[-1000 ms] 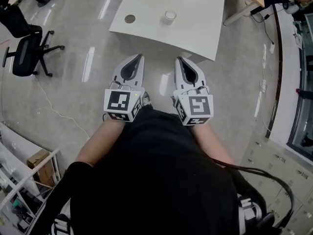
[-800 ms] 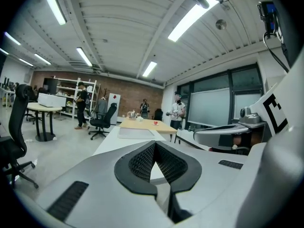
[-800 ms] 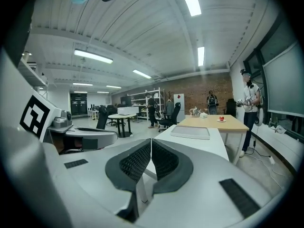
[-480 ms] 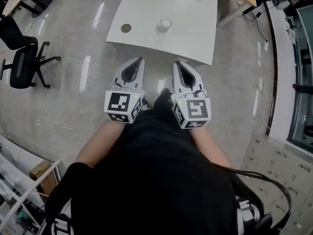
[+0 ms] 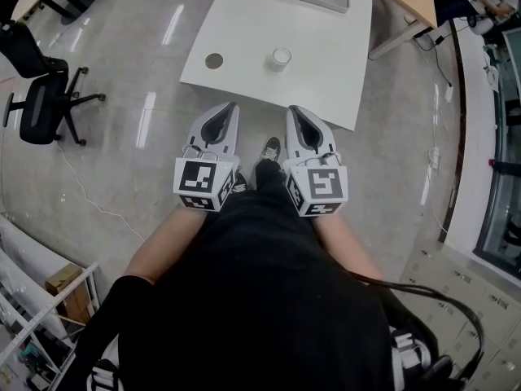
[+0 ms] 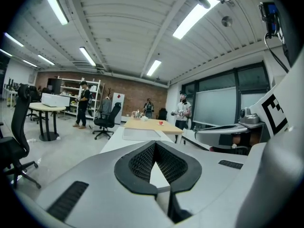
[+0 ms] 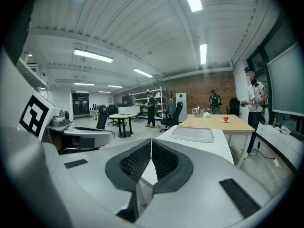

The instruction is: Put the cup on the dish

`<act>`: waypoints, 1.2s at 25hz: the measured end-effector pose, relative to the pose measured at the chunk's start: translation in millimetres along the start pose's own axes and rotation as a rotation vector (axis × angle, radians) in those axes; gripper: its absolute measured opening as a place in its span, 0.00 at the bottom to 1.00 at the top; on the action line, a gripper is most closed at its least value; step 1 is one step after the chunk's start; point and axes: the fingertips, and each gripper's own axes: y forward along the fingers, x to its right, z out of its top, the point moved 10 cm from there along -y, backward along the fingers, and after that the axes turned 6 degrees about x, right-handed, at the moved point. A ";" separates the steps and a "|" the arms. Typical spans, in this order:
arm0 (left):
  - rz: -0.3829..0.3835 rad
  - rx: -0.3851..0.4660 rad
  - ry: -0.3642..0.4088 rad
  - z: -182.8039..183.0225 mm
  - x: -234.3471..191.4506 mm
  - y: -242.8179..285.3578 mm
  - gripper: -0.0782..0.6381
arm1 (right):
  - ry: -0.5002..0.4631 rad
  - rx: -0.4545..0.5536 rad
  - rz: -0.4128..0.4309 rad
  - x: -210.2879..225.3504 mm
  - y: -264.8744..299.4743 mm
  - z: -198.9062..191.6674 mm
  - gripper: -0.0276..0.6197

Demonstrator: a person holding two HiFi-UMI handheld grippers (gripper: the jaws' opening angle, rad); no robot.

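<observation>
Head view: my left gripper [image 5: 230, 107] & right gripper [image 5: 294, 111] sit centre frame, jaws closed, nothing held. Small white cup [image 5: 282, 56] stands upper centre on white table [image 5: 326, 47], with the dish [image 5: 214, 60] to its left, apart. Cup prob light, rigid, slick; I'd pinch the sidewall mid-height.

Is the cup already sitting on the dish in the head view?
No, the cup stands on the white table well apart from the dish, to the dish's right in the picture.
</observation>
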 end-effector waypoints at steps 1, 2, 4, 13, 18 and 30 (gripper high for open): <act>0.004 -0.006 -0.005 -0.5 -1.8 5.1 0.12 | 0.004 -0.006 0.001 3.6 3.9 -0.6 0.06; 0.007 -0.011 -0.007 -1.0 -3.6 10.7 0.12 | 0.007 -0.011 0.003 7.4 7.8 -1.1 0.06; 0.010 -0.018 -0.004 -1.1 -6.1 23.1 0.12 | 0.011 -0.016 0.012 16.4 16.4 -1.9 0.06; 0.015 -0.055 0.025 1.2 -13.5 94.9 0.12 | 0.019 -0.037 0.081 66.4 64.9 -6.2 0.06; 0.032 -0.078 0.046 1.6 -13.4 138.8 0.12 | 0.026 -0.036 0.155 94.3 97.5 -8.7 0.06; 0.107 -0.105 0.081 -0.4 -9.7 200.4 0.12 | 0.014 -0.061 0.256 151.2 149.5 -18.6 0.06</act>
